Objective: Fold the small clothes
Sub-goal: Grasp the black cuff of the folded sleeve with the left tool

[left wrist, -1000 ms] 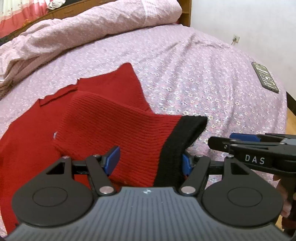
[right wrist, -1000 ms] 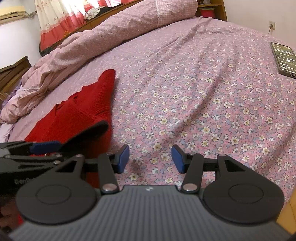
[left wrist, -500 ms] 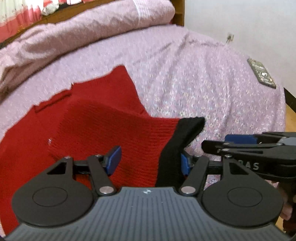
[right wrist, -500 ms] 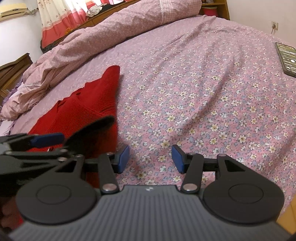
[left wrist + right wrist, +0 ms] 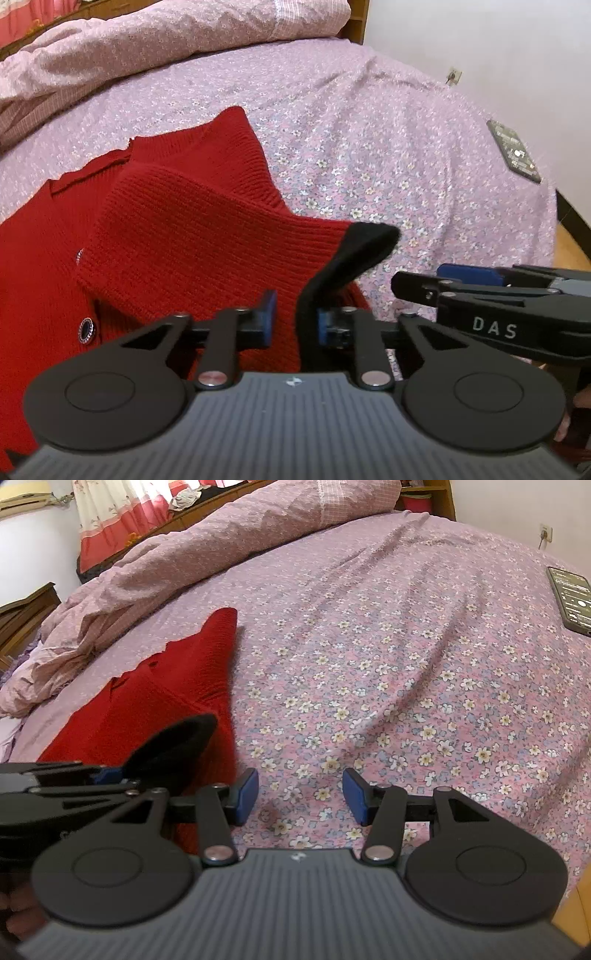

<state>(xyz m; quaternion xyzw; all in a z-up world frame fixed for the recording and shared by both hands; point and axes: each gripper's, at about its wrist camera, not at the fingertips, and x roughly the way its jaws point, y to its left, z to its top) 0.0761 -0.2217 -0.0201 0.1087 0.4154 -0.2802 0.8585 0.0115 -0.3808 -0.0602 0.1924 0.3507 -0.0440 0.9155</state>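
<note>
A red knit cardigan (image 5: 166,221) with dark buttons lies on the flowered bed sheet (image 5: 369,147). One sleeve, ending in a black cuff (image 5: 365,240), is folded over its front. My left gripper (image 5: 295,323) is closing on that sleeve right at the cuff, and red and black knit fills the gap between its blue pads. In the right wrist view the cardigan (image 5: 155,709) sits at the left, with the left gripper (image 5: 103,775) on the cuff. My right gripper (image 5: 300,794) stands open just right of the cardigan, over bare sheet.
A dark phone (image 5: 515,151) lies near the bed's far right edge, also seen as the phone (image 5: 570,598) in the right wrist view. A rumpled pink duvet (image 5: 184,554) is heaped along the back. A wall socket (image 5: 453,75) and wooden floor lie beyond the bed.
The left gripper's jaws have come together from wide apart onto the sleeve by the black cuff, bunching the knit. The right gripper has stayed where it was, still open.
</note>
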